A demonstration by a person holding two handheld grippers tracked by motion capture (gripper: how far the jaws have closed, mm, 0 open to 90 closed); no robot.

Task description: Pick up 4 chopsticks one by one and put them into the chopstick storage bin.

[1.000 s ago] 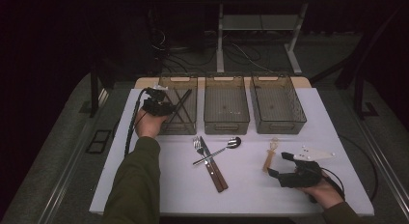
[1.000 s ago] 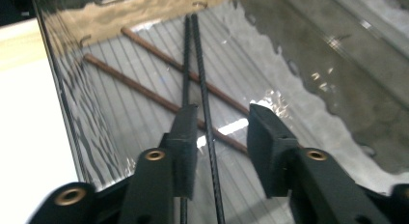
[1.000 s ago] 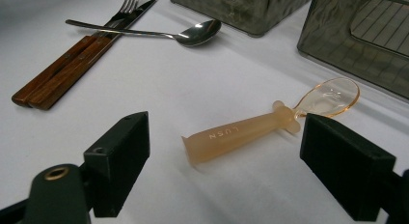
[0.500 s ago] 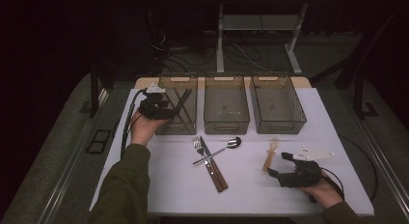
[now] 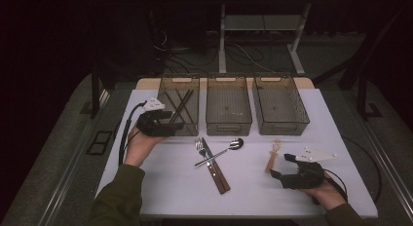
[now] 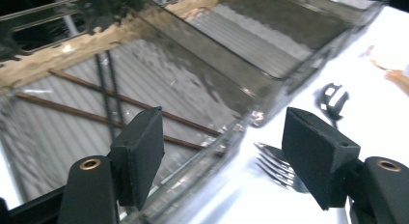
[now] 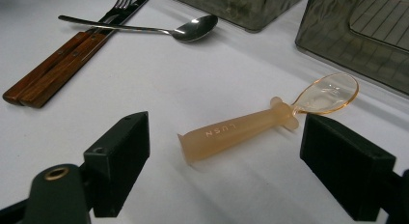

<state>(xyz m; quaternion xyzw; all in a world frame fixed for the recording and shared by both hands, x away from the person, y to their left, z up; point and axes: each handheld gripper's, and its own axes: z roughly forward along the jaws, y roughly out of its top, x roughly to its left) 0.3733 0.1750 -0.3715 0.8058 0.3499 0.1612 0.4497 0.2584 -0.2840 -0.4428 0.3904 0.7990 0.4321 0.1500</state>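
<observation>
- Nearest us, our right gripper [image 7: 224, 173] hangs wide apart around the translucent amber plastic spoon [image 7: 270, 119], not yet lifted.
- Metal fork [image 5: 199, 146], steel spoon [image 5: 229, 148] and wooden-handled knife [image 5: 217, 167] wait mid-table.
- Our left gripper [image 6: 226, 156], jaws just opening and empty, sits by the left smoky bin [image 5: 191, 129] holding dark chopsticks [image 5: 181, 103].
- White tabletop [image 5: 160, 187]; dim room beyond.

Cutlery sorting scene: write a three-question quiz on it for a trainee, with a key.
1. True or false: the left bin is empty.
2. What lies on the table between the open jaws of the right gripper? A) metal spoon B) orange plastic spoon C) knife
3. Fill in: the metal spoon lies across the fork and the ____.

Key:
1. False: chopsticks lie crossed in it.
2. B, the orange plastic spoon, not yet gripped.
3. Knife, the one with the wooden handle.
</observation>
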